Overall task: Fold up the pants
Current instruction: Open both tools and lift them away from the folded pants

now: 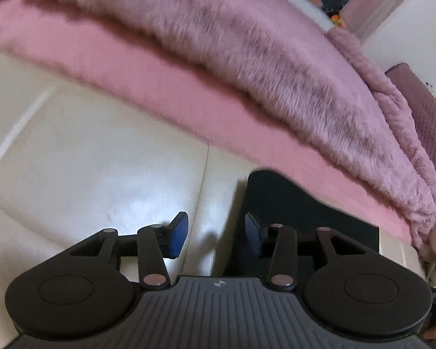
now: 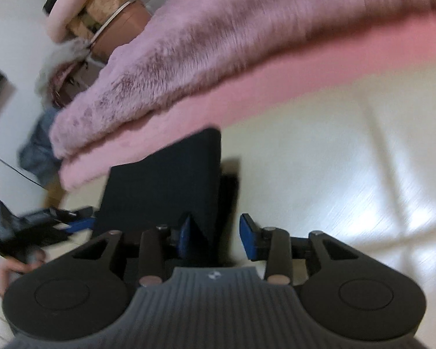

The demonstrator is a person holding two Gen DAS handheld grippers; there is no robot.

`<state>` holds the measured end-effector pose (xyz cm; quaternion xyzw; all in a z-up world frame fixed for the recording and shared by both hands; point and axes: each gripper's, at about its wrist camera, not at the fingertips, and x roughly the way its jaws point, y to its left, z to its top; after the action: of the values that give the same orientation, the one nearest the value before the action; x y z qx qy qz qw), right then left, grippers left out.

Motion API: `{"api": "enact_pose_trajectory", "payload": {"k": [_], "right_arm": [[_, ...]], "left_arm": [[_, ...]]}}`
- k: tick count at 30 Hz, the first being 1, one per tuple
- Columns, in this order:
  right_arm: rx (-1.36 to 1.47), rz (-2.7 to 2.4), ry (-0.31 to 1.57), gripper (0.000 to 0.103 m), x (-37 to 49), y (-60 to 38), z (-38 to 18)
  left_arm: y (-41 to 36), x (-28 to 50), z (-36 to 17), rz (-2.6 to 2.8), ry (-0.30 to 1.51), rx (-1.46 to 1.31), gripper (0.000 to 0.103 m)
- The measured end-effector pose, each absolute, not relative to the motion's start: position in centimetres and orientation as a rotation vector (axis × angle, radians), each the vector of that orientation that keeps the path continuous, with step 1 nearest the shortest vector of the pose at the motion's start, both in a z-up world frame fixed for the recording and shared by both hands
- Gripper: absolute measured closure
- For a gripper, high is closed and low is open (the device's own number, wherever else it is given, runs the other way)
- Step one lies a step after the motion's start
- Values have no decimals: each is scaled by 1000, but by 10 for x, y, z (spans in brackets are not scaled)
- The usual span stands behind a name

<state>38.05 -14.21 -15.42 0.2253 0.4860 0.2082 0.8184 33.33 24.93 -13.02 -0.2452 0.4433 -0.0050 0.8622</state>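
The dark navy pants (image 1: 299, 203) lie folded into a compact rectangle on the cream leather surface (image 1: 101, 157), just below the pink blanket. In the left wrist view my left gripper (image 1: 216, 235) is open and empty, hovering over the pants' left edge. In the right wrist view the pants (image 2: 162, 183) show as a dark rectangle ahead. My right gripper (image 2: 216, 237) is open and empty over their right edge. The left gripper (image 2: 58, 224) also appears at the far left of the right wrist view.
A pink blanket (image 1: 174, 93) with a furry mauve throw (image 1: 247, 52) on top lies along the far side. The cream surface (image 2: 334, 160) stretches to the right. Boxes and bags (image 2: 107, 14) stand by the wall beyond.
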Motion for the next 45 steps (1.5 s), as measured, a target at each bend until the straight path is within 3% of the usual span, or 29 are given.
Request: {"api": "enact_pose_trajectory", "payload": {"k": [3,10,12,22,28,32,34,37,42,45], "right_arm": [[355,430,944,87,384,-132,-132],[212,483,830,94,402,-88,-121],[172,462,852,103,409,-81,-130],[196,376,906,103,424,-94,-169],[176,393,927,103,428,-93,-150],[162,408,857,70,410,-94,-120],[138,424,816,68,396,-92,-100],[116,427,748,56,372,-93,-66],[116,444,624,29,324,-102,-7],[94,463,556,29,291,-107,22]], "left_arm": [[237,335,-117,-69,847,-479,60],[200,357,-132,-101,858,-383,73],[199,363,-142,-51,883,-348,76],[204,373,-161,-10,919,-396,67],[194,358,-134,50,891,-347,63],[175,333,-100,53,820,-255,59],[161,319,-80,61,778,-196,56],[141,297,-48,61,706,-126,46],[112,261,3,69,578,-37,23],[94,237,26,77,504,35,12]]}}
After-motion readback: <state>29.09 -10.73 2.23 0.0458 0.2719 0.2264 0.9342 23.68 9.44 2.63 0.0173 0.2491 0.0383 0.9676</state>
